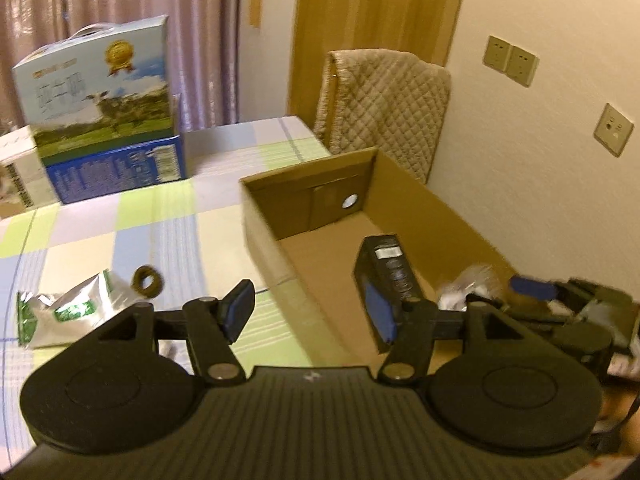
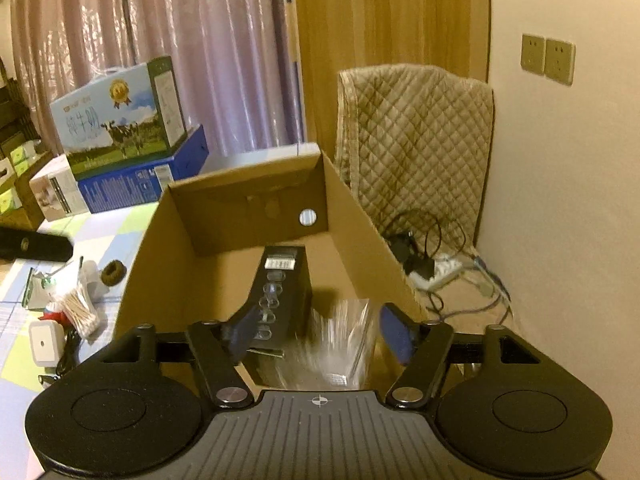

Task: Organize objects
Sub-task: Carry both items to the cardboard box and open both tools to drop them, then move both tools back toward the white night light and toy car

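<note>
An open cardboard box (image 1: 312, 168) (image 2: 240, 184) stands on the checked bedspread (image 1: 160, 220). A black carton (image 1: 390, 264) (image 2: 280, 280) lies inside it. My right gripper (image 2: 320, 330) hangs over the near end of the box, jaws open. A clear plastic bag (image 2: 336, 344) (image 1: 470, 284) sits blurred and loose between them, and neither pad presses on it. My left gripper (image 1: 310, 312) is open and empty above the box's left wall. A blue pad (image 1: 534, 286) of the right gripper shows at its right. A silver-green pouch (image 1: 68, 312) and a brown ring (image 1: 148, 280) (image 2: 112, 272) lie on the bedspread.
Stacked milk cartons (image 1: 100, 80) (image 2: 120, 120) stand at the back left. Cotton swabs (image 2: 80, 312), a white charger (image 2: 42, 344) and a long black case (image 2: 32, 246) lie left of the box. A quilted cover (image 2: 416, 140) and a power strip with cables (image 2: 436, 268) are on the right by the wall.
</note>
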`<action>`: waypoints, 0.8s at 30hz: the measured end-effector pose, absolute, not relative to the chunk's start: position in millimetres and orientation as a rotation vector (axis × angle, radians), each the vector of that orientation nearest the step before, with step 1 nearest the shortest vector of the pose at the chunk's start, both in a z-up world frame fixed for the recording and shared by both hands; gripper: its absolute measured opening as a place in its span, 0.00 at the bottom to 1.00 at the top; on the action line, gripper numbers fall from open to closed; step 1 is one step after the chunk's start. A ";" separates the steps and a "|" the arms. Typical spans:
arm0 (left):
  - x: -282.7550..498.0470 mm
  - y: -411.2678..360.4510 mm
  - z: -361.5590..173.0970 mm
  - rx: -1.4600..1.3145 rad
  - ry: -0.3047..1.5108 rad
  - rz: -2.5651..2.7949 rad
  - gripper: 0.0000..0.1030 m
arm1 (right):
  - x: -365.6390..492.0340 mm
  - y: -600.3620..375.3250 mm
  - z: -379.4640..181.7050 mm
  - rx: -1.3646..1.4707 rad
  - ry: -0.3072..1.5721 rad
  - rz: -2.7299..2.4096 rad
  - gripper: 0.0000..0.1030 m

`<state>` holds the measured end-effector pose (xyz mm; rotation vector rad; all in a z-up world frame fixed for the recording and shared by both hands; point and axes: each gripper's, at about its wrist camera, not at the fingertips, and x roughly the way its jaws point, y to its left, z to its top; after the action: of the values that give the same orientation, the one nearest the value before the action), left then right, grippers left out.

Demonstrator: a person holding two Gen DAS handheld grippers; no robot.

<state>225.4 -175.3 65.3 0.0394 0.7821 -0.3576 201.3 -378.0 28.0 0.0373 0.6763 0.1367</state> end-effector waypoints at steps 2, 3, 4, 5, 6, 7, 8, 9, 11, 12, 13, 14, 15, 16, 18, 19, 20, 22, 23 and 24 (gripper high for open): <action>221.0 -164.0 61.6 0.026 0.790 -0.340 0.55 | 199.1 -378.1 29.9 0.045 0.670 0.140 0.69; 219.0 -158.2 60.2 0.021 0.792 -0.330 0.55 | 197.5 -378.7 31.0 0.049 0.668 0.132 0.69; 216.3 -152.0 58.6 0.018 0.794 -0.319 0.55 | 196.0 -379.2 32.1 0.053 0.666 0.126 0.69; 214.4 -146.9 57.6 0.013 0.797 -0.309 0.55 | 194.6 -379.9 33.3 0.056 0.663 0.126 0.69; 211.9 -140.6 56.2 0.005 0.802 -0.300 0.55 | 192.8 -380.1 34.3 0.057 0.664 0.125 0.69; 209.3 -134.8 54.8 0.000 0.805 -0.292 0.55 | 190.9 -379.5 35.4 0.055 0.665 0.125 0.69; 206.2 -128.3 53.5 -0.003 0.808 -0.280 0.55 | 188.9 -378.7 36.7 0.053 0.666 0.126 0.69; 203.1 -122.9 52.7 -0.006 0.809 -0.270 0.56 | 185.9 -377.5 38.5 0.054 0.666 0.126 0.69; 195.7 -111.1 50.8 -0.011 0.813 -0.251 0.57 | 179.8 -374.2 43.4 0.061 0.662 0.128 0.69; 191.7 -105.3 50.0 -0.011 0.814 -0.242 0.59 | 176.3 -371.5 46.7 0.063 0.656 0.131 0.69; 187.6 -100.2 49.1 -0.013 0.816 -0.233 0.59 | 172.9 -368.2 49.6 0.061 0.650 0.136 0.69; 183.3 -93.9 48.3 -0.017 0.819 -0.222 0.59 | 168.1 -363.9 53.6 0.059 0.644 0.143 0.69; 178.4 -87.9 47.5 -0.019 0.822 -0.213 0.60 | 165.3 -359.8 56.3 0.058 0.641 0.149 0.69; 173.0 -80.5 46.6 -0.021 0.824 -0.201 0.60 | 160.6 -355.0 59.8 0.059 0.636 0.158 0.69; 162.4 -67.7 45.7 -0.025 0.826 -0.178 0.63 | 151.7 -344.5 67.0 0.060 0.630 0.178 0.69; 156.5 -59.6 45.4 -0.033 0.827 -0.166 0.64 | 147.0 -338.4 70.3 0.061 0.625 0.188 0.69; 151.4 -52.7 45.7 -0.040 0.827 -0.157 0.67 | 141.3 -331.5 73.8 0.062 0.619 0.200 0.69; 141.2 -38.5 45.7 -0.040 0.827 -0.138 0.69 | 132.8 -318.4 78.9 0.062 0.610 0.223 0.69; 135.7 -31.1 45.4 -0.033 0.826 -0.124 0.70 | 129.3 -312.8 81.1 0.061 0.609 0.236 0.69; 130.6 -23.7 45.1 -0.029 0.827 -0.107 0.72 | 125.2 -305.2 82.8 0.059 0.608 0.251 0.69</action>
<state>130.6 -23.7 45.1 -0.0289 0.8267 -0.1067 125.2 -305.2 82.8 0.0593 0.6082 0.2508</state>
